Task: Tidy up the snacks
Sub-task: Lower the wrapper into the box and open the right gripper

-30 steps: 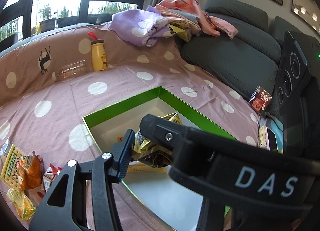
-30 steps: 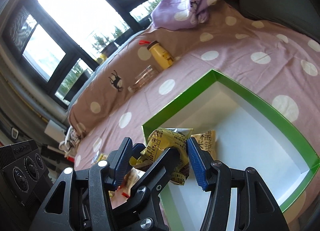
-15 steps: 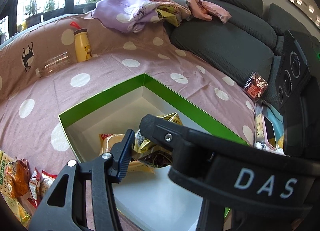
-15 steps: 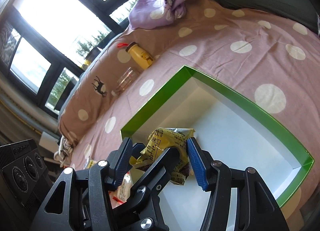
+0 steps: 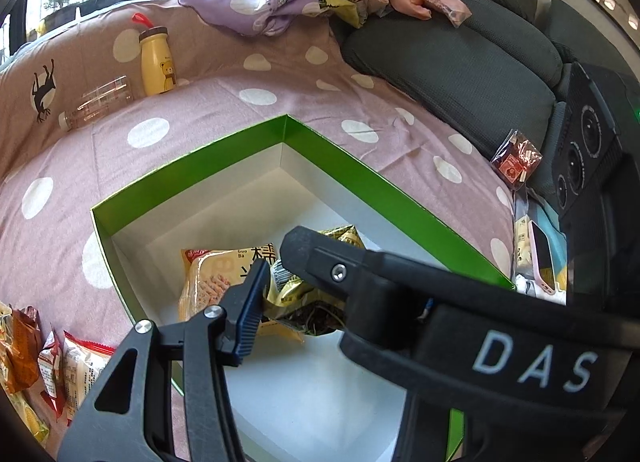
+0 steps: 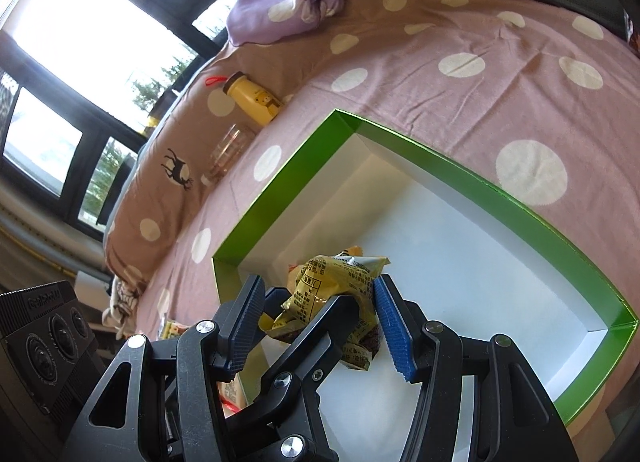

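Observation:
A crumpled yellow snack packet (image 5: 304,298) (image 6: 332,290) hangs low over a green-rimmed white box (image 5: 224,159) (image 6: 280,189) on the spotted pink cover. My left gripper (image 5: 304,294) is shut on it; its blue left pad presses the packet and its other finger is hidden behind the right gripper's black arm (image 5: 400,282). My right gripper (image 6: 316,314) is also shut on the packet, which fills the gap between its pads. One left-gripper finger (image 6: 316,330) crosses between them. An orange-yellow cracker packet (image 5: 212,282) lies on the box floor beneath.
Loose snack packets (image 5: 52,362) lie left of the box. A yellow bottle (image 5: 156,61) and a clear bottle (image 5: 96,101) rest at the back. A red packet (image 5: 516,159) and a phone (image 5: 540,258) sit right, by grey cushions (image 5: 460,73). Clothes (image 5: 280,1) are piled behind.
Both grippers have sunk toward the box with the yellow packet held between them. The box now looks larger and the cracker packet on its floor has come into view.

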`<state>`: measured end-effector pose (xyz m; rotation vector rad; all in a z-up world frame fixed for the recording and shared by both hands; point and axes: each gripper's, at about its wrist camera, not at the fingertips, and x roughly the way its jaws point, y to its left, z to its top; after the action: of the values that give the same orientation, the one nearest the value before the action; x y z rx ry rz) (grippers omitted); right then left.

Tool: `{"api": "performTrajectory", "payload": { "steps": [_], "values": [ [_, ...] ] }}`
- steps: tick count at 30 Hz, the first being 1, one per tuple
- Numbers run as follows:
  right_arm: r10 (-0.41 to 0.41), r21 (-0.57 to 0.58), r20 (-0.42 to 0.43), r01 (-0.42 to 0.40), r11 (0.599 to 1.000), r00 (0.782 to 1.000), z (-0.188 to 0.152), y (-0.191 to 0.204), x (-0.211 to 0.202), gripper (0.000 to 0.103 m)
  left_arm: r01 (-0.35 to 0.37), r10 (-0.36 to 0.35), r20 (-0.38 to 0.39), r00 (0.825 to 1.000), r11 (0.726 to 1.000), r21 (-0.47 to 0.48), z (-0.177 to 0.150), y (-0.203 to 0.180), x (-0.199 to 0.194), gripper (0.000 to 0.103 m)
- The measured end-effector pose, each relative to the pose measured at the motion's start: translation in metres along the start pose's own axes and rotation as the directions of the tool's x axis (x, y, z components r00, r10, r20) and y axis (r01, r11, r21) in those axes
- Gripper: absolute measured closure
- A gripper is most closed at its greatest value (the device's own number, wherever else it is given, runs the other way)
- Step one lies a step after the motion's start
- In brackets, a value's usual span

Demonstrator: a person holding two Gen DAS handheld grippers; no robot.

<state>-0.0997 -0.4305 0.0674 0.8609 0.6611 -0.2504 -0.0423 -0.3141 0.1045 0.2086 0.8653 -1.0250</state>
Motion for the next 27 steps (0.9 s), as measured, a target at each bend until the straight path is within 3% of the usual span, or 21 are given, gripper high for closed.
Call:
{"api": "performTrajectory", "payload": {
  "steps": [27],
  "values": [
    [-0.052,0.056,-0.049,0.055,0.997,0.997,0.003,-0.015,0.01,0.043,0.037,-0.04,-0.112,0.993,0.999,-0.033,0.0,0.003,0.025,0.056]
  ]
}}
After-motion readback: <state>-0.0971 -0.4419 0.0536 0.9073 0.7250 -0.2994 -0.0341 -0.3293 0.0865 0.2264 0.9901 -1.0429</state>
